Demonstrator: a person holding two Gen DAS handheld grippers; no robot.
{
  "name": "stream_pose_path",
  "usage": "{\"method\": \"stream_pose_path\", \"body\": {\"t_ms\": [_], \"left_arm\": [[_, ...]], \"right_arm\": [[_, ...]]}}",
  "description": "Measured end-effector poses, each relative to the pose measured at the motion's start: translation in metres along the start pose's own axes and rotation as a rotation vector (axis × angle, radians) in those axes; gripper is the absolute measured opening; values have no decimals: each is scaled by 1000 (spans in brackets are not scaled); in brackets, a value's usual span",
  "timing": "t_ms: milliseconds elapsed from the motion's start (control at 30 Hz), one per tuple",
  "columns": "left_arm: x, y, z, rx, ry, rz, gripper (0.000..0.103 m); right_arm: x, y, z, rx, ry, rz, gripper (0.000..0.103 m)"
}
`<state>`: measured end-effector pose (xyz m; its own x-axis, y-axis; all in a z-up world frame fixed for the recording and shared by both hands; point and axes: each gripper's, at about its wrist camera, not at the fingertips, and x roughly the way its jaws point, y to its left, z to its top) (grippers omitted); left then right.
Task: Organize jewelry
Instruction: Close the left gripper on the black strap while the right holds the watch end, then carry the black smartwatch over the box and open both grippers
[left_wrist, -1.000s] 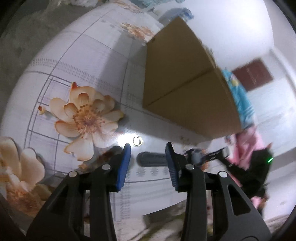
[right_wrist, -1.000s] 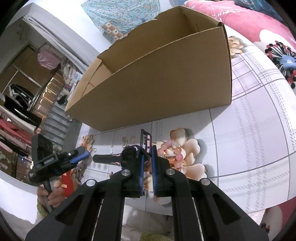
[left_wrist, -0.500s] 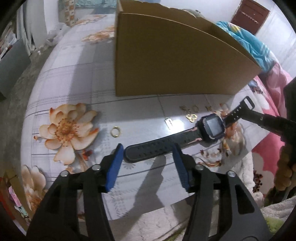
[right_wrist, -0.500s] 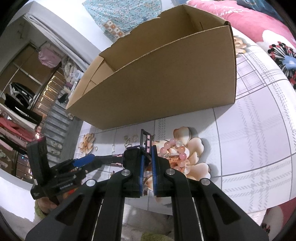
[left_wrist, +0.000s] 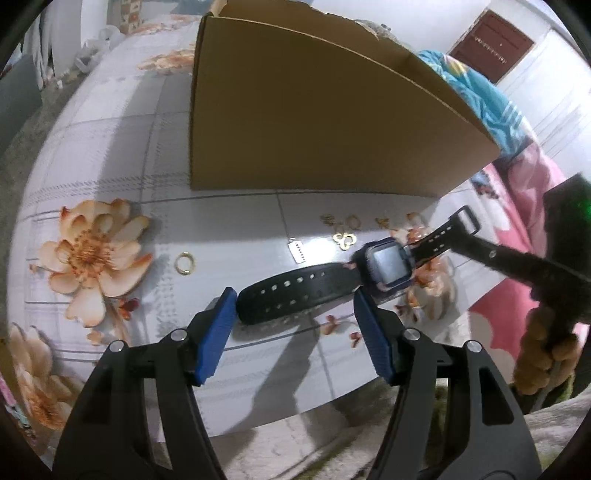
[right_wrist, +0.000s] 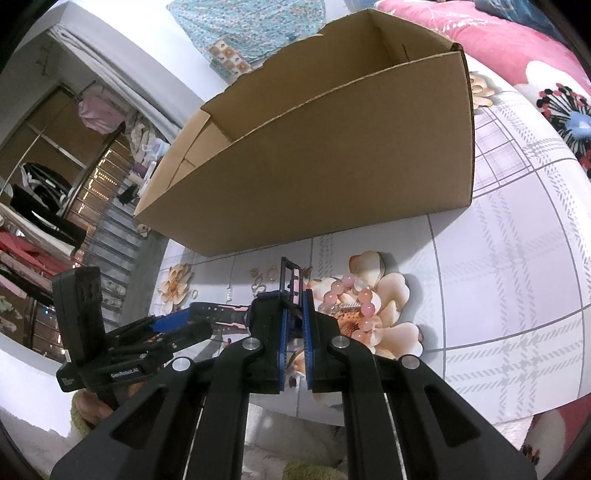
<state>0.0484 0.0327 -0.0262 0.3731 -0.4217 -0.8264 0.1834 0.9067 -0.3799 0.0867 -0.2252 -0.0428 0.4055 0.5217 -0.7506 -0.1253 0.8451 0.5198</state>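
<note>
- The right gripper was clamped on the watch at the buckle-side strap, apparently to hold it up off the table; the long strap reached out toward the left gripper.
- The left gripper's jaws were opening with that strap's tip between them, the pads not touching it; probably a two-handed handover or straightening.
- The cardboard box stood open just behind, likely the destination.
- A pink bead bracelet, a gold ring and small gold pieces lay loose on the table, yet unsorted.
</note>
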Motion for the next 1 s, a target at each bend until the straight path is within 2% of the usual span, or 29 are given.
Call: {"method": "stream_pose_path", "body": {"t_ms": [167, 400, 600, 800, 933, 1000], "left_arm": [[-1, 8, 2, -66, -13, -67, 60], [3, 13, 1, -86, -22, -87, 34], [6, 7, -2, -77, -20, -90, 20], [-14, 2, -2, -70, -55, -125, 17], [-42, -8, 5, -56, -98, -185, 17], [-62, -17, 18, -17, -135, -206, 17]], "right_arm": [[1, -2, 1, 5, 2, -2, 8], [2, -3, 1, 7, 0, -4, 8], [1, -3, 0, 7, -4, -2, 8], [-17, 7, -2, -17, -35, 23, 8], [-43, 19, 3, -40, -91, 66, 8], [-57, 26, 12, -69, -124, 86, 8]]}}
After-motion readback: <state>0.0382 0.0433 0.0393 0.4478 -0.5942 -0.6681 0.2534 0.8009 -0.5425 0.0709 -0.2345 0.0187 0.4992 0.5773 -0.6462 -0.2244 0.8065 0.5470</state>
